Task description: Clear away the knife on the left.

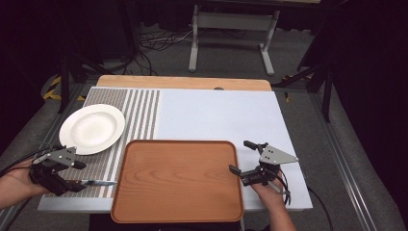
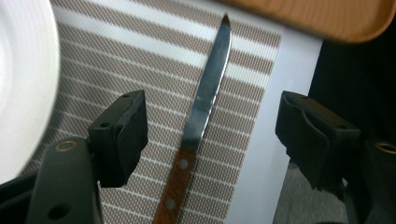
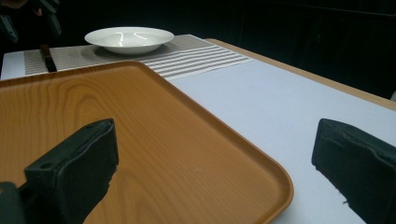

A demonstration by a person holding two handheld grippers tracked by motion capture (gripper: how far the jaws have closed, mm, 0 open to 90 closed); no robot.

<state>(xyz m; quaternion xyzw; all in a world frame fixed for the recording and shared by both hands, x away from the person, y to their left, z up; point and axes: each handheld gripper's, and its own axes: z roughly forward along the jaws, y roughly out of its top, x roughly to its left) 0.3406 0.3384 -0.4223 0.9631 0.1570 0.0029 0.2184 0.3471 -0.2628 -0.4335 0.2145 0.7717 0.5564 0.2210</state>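
A knife (image 1: 98, 183) with a wooden handle and steel blade lies flat on the striped placemat (image 1: 139, 110), its tip toward the wooden tray (image 1: 178, 142). My left gripper (image 1: 76, 175) hovers over the handle end. In the left gripper view the knife (image 2: 205, 100) runs up between the jaws of the left gripper (image 2: 210, 112); they stand open, clear of it on both sides. My right gripper (image 1: 240, 156) is open at the tray's right edge. In the right gripper view the right gripper (image 3: 217, 135) has one jaw over the tray (image 3: 261, 168) and one over the white table.
A white plate (image 1: 92, 129) sits on the placemat at the left, close behind the left gripper, also as the plate (image 2: 23, 84) and the plate (image 3: 128, 37). The white tabletop (image 1: 216, 115) stretches behind the tray. The table's front edge is near both hands.
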